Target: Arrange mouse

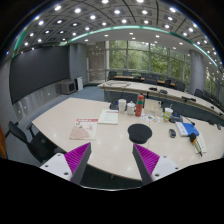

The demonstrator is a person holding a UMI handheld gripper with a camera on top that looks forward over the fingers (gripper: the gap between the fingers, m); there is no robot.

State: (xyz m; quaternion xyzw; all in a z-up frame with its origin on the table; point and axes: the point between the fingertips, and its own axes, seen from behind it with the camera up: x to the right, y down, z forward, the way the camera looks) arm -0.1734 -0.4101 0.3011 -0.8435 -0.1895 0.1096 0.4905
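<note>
My gripper (112,152) is held high above a large pale oval table (60,118). Its fingers are wide apart with nothing between them, and the magenta pads (76,158) show on their inner faces. A round black mouse pad (140,132) lies on the table beyond the fingers, slightly to the right. A small dark thing (172,132), possibly the mouse, lies just right of the pad; it is too small to tell for sure.
Papers (84,130) lie left of the pad. Cups and bottles (128,106) stand farther back, with a white cup (167,115) to the right. Dark and blue items (190,130) lie at the right end. A black chair (22,135) stands at the left. More desks stand behind.
</note>
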